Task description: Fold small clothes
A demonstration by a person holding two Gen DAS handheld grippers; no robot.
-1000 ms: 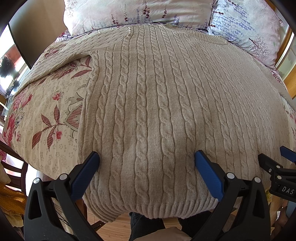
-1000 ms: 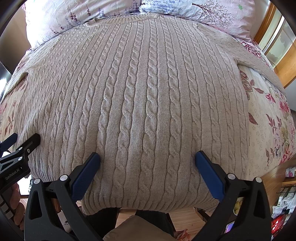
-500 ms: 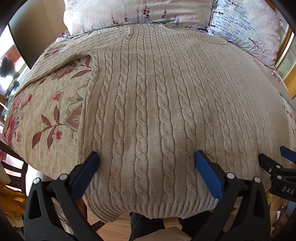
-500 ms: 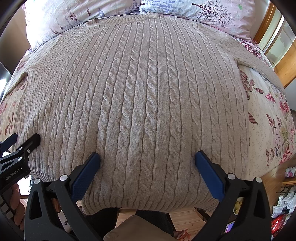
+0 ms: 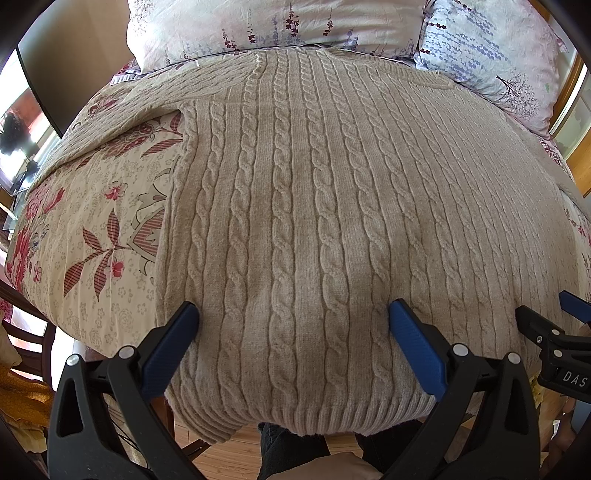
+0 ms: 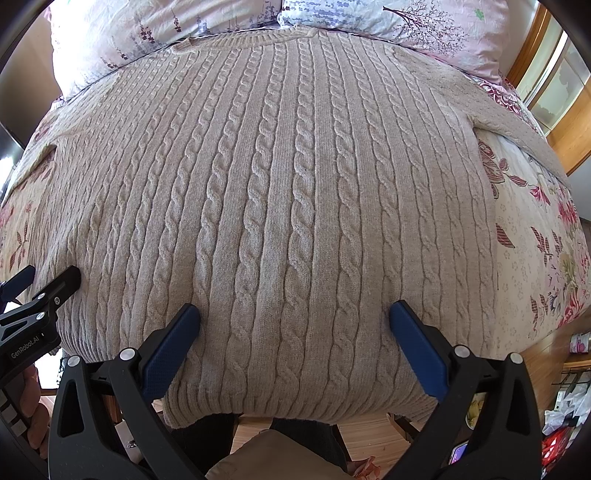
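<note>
A: Start at the tools. How do they stand?

B: The left gripper (image 5: 293, 314) has its jaws spread wide, blue textured pads on black plastic arms, holding nothing. The right gripper (image 6: 294, 314) stands the same way, jaws wide apart and empty. Both hang over the near hem of the sweater (image 5: 332, 221).

A: Can each camera see the other tool?

B: Yes. In the left view the right one pokes in at 3 o'clock; in the right view the left one shows at 9 o'clock, with white lettering on its black body.

A: And the sweater itself?

B: Beige cable knit, thick rope-like twists running lengthwise with plain ribs between, and a ribbed band along the hem. It lies flat on the bed, front spread out, collar (image 6: 243, 40) at 12 o'clock touching the pillows. One sleeve (image 5: 122, 110) runs out toward 10 o'clock in the left view, the other sleeve (image 6: 517, 129) toward 2 o'clock in the right view. The hem hangs slightly over the bed's near edge.

A: What is under it?

B: A cream bedspread (image 5: 92, 229) printed with red flowers and leaves. Two pale pillows (image 5: 277, 26) with purple sprigs sit at the head.

A: The room?

B: Wooden plank floor (image 6: 369, 439) at 6 o'clock, a wooden frame (image 6: 535, 55) at 2 o'clock, a dark chair (image 5: 26, 325) at 8 o'clock.
</note>
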